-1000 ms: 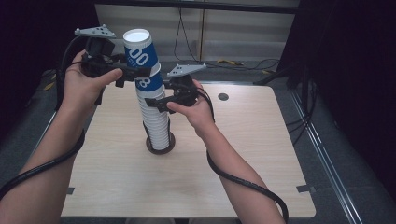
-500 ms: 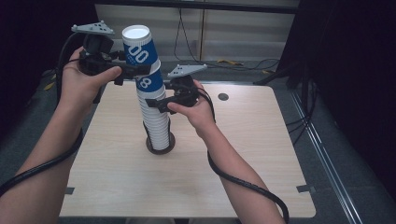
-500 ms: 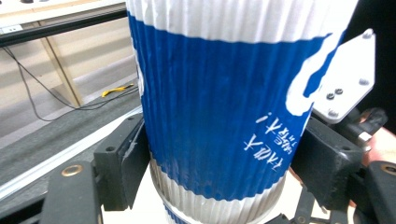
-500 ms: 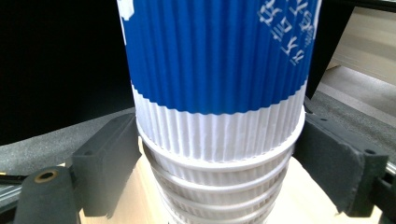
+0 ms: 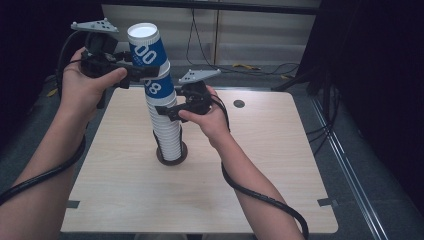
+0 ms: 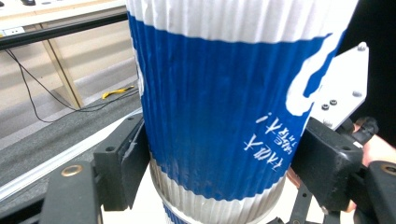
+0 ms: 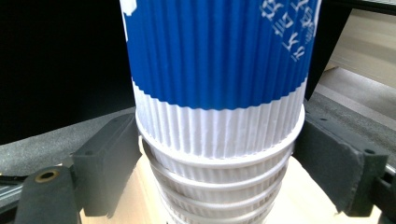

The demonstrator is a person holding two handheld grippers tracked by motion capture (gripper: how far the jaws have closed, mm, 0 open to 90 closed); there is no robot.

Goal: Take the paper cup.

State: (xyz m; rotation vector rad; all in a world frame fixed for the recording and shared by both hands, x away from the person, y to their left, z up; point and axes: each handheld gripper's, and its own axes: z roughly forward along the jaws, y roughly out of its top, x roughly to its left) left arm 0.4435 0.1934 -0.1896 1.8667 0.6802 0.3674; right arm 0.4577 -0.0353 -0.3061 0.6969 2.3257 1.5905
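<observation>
L gripper (image 5: 142, 75) clamps top cup (image 5: 146, 50), tilted off stack (image 5: 167, 130); R gripper (image 5: 167, 111) grips stack mid-height, upright on table (image 5: 275, 165).

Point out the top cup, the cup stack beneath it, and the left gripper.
top cup (image 5: 145, 53), high view, on its blue printed side.
cup stack (image 5: 170, 135), high view, on the white ribbed rims.
left gripper (image 5: 150, 73), high view, at the jaw tips against the top cup.

Black tongs (image 7: 219, 158) clamping stacked cups (image 7: 219, 126)
</observation>
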